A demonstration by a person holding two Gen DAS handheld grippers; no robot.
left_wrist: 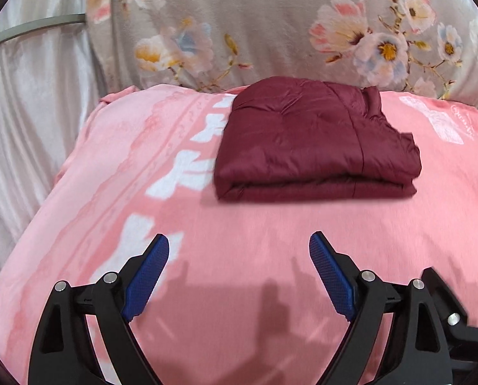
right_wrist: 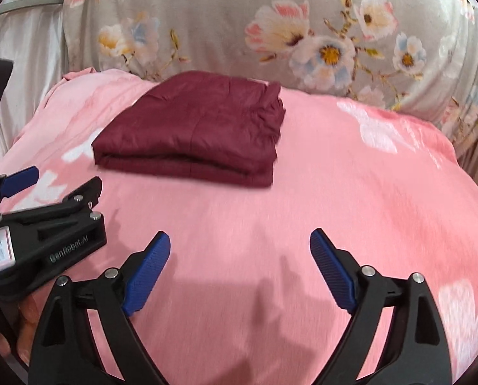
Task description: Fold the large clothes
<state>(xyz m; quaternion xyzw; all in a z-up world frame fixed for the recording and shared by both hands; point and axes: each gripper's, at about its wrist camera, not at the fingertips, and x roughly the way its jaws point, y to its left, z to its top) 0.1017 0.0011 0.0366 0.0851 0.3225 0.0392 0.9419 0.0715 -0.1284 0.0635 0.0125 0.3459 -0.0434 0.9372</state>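
A dark red garment (left_wrist: 315, 144) lies folded into a thick rectangle on the pink bed cover (left_wrist: 239, 224); it also shows in the right wrist view (right_wrist: 197, 128). My left gripper (left_wrist: 239, 250) is open and empty, hovering over the cover in front of the garment. My right gripper (right_wrist: 240, 247) is open and empty too, to the right of the left one and in front of the garment's right part. The left gripper's body (right_wrist: 46, 224) shows at the left of the right wrist view.
A grey floral cover (left_wrist: 271, 25) rises behind the pink cover. A pale satin cloth (left_wrist: 30, 112) hangs at the left. The pink cover (right_wrist: 335, 208) falls away at its left and right edges.
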